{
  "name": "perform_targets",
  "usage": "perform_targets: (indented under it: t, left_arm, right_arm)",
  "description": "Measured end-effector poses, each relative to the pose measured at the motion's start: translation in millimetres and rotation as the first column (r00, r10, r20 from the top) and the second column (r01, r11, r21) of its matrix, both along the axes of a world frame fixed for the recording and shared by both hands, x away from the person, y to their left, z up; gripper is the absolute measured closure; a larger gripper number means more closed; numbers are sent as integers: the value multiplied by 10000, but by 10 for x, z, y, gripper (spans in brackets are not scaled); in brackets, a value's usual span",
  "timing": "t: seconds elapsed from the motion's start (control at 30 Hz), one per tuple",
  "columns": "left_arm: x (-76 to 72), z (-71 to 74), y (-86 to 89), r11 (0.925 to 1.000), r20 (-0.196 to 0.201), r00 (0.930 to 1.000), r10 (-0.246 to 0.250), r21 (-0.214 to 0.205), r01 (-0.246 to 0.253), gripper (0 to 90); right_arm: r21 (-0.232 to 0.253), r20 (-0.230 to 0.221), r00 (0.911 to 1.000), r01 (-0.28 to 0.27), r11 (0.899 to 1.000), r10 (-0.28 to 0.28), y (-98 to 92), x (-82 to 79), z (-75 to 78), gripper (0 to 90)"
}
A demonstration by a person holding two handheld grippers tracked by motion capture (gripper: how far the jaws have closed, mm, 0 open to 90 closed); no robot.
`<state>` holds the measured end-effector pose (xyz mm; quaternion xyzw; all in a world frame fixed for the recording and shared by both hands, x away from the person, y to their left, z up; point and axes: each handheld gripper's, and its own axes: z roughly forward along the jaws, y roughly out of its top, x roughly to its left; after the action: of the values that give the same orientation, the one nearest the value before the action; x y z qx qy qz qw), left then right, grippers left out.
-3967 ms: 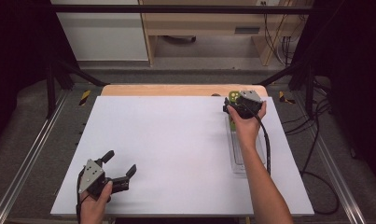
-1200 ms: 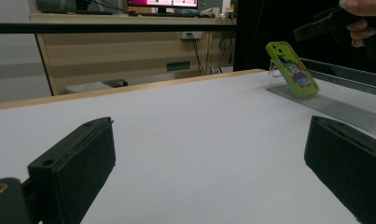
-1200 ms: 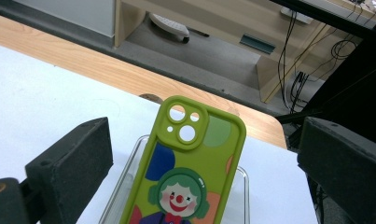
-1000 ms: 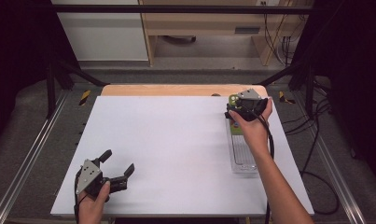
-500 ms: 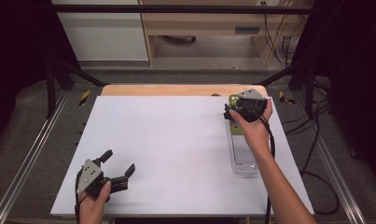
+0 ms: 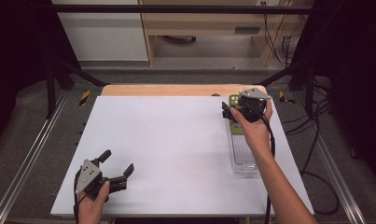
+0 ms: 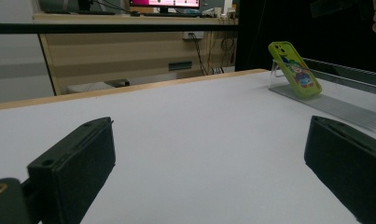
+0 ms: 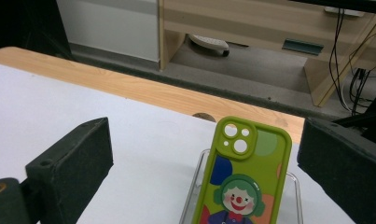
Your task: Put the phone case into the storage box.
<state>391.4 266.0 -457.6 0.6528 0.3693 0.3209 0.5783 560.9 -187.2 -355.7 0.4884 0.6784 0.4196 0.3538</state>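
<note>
So far, nothing is being held: the right claw point(image 6: 228, 112) is hovering over the far right part of the counter point(image 6: 176, 149), its jaws spread wide, and the right gripper view is showing them flanking the phone point(image 8: 245, 179) without touching it. The phone, in a green case with a clown picture, is leaning tilted against the far end of a clear stand point(image 6: 243, 154) that is lying along the right edge of the counter. The left claw point(image 6: 116, 170) is resting low near the front left corner, well apart from the phone, its jaws also wide open and gripping nothing. Judging by this, the work is sitting at its start: the reach is looking nearly done, but the grasp is not yet made, and closing, lifting and placing the phone are all remaining.
</note>
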Motion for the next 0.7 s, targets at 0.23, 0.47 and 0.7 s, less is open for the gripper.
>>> perform_targets:
  t: [0.23, 0.47, 0.7]
  left_arm:
    - [-5, 4, 7, 10000, 19, 10000, 17, 87, -18, 13]
    - [-4, 4, 25, 10000, 21, 10000, 77, 36, -77, 13]
    - [-4, 10, 55, 9999, 24, 9999, 157, -9, -157, 13]
  right_arm:
    - [411, 90, 9998, -185, 9990, 181, 11, -37, 41, 34]
    - [744, 214, 9993, -312, 9967, 297, 23, -71, 80, 33]
    - [925, 298, 9986, -452, 9947, 426, 44, -114, 111, 34]
